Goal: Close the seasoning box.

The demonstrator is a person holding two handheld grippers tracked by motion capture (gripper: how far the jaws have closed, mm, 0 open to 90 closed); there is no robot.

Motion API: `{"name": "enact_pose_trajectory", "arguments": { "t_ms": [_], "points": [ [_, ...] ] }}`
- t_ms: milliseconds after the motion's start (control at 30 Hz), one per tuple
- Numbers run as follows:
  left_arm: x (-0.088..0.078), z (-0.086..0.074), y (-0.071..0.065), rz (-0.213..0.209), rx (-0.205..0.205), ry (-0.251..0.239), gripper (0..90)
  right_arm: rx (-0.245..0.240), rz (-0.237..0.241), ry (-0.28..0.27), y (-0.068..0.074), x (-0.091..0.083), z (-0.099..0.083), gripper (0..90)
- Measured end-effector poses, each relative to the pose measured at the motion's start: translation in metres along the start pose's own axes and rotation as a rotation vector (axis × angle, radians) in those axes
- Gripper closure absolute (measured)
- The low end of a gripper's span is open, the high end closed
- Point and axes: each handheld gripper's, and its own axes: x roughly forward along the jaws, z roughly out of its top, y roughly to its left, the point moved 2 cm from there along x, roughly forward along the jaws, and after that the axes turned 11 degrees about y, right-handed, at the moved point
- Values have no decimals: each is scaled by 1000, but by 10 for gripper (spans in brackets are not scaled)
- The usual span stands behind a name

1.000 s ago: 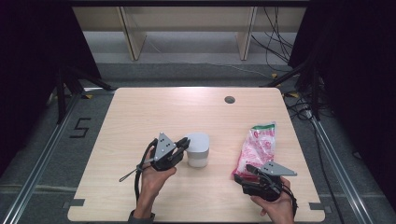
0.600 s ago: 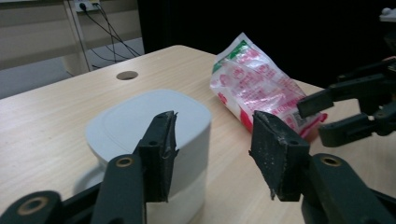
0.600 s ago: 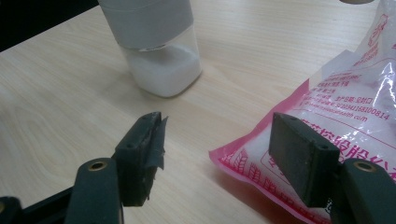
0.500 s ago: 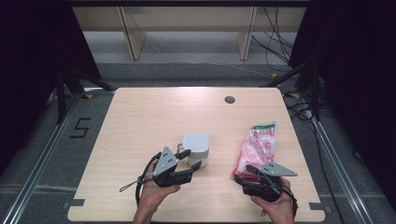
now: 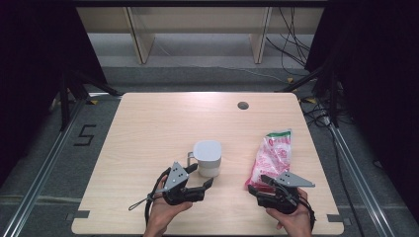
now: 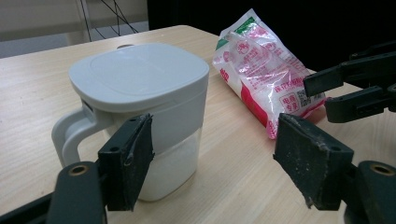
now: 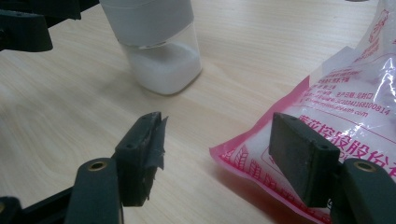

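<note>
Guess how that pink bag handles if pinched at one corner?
The pink bag looks like thin film holding loose white grains, so it would probably sag and shift. The glossy plastic may slip. It lies flat, so rolling seems unlikely.

The left gripper (image 5: 205, 183), clamped on the jug's (image 5: 208, 158) handle a second ago, now sits lower and nearer the table's (image 5: 148, 128) front edge, its jaws having just been opening and standing apart with nothing between them, while the jug stands free, handle turned toward the left.
</note>
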Motion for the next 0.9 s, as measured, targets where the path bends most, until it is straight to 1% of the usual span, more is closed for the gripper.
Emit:
{"name": "enact_pose_trajectory", "arguments": {
  "t_ms": [33, 67, 100, 133, 167, 200, 267, 300, 367, 400, 433, 467, 500, 533, 567, 600, 633, 667, 700, 733, 767, 800, 833, 867, 900],
  "points": [
    [0, -2, 0, 3, 0, 0, 263, 3, 0, 2, 0, 0, 0, 359],
    [0, -3, -1, 10, 1, 9, 261, 30, 8, 10, 2, 0, -1, 359],
    [0, -4, -1, 14, 5, 15, 256, 30, 19, 14, 2, -1, -1, 359],
    [1, -6, -2, 7, 0, 9, 250, 4, 1, 2, 0, 0, -1, 359],
    [1, -7, -3, 18, 0, 18, 249, 2, 3, 1, 0, 0, -1, 359],
    [1, -7, -3, 17, -1, 18, 248, 26, 10, 11, 2, -1, -1, 359],
    [1, -9, -5, 22, 2, 22, 245, 27, 28, 14, 3, -1, -2, 359],
    [2, -10, -6, 21, 4, 18, 244, 17, 29, 4, 2, -1, -2, 358],
    [1, -12, -7, 39, 11, 35, 241, 11, 33, 1, 2, -1, -2, 358],
    [1, -13, -8, 44, 11, 35, 240, 31, 29, 11, 4, -2, -3, 358],
    [1, -15, -10, 48, 14, 33, 239, -9, 6, 1, 1, -3, -3, 358],
    [1, -16, -11, 55, 21, 34, 239, 25, 19, 0, 3, -3, -4, 358],
    [1, -16, -12, 55, 23, 28, 238, 12, 15, -4, 2, -3, -4, 358],
    [0, -17, -14, 61, 32, 45, 239, 13, 7, 2, 1, -3, -4, 357],
    [1, -18, -15, 57, 28, 42, 239, 48, 16, 16, 4, -4, -5, 357],
    [1, -19, -16, 51, 31, 45, 238, 1, 4, 9, 0, -3, -6, 357],
    [1, -20, -18, 49, 30, 42, 238, 39, 14, 18, 3, -4, -6, 357],
    [1, -20, -19, 49, 34, 43, 238, 1, 10, 25, 0, -5, -8, 357],
    [2, -21, -20, 47, 31, 39, 237, 4, 10, 12, 1, -4, -8, 357],
    [2, -21, -21, 46, 32, 38, 237, 28, 23, 33, 3, -7, -9, 357],
    [2, -21, -22, 48, 40, 43, 237, 13, 26, 14, 3, -6, -9, 356],
    [2, -22, -24, 48, 33, 36, 236, 28, 35, 30, 4, -7, -10, 356],
    [2, -22, -24, 44, 44, 44, 236, 40, 34, 44, 5, -8, -11, 356],
    [2, -23, -26, 39, 38, 39, 236, 6, 27, 36, 2, -8, -11, 355],
    [1, -23, -27, 44, 45, 48, 236, 3, 43, 23, 3, -6, -11, 355]
  ]
}}
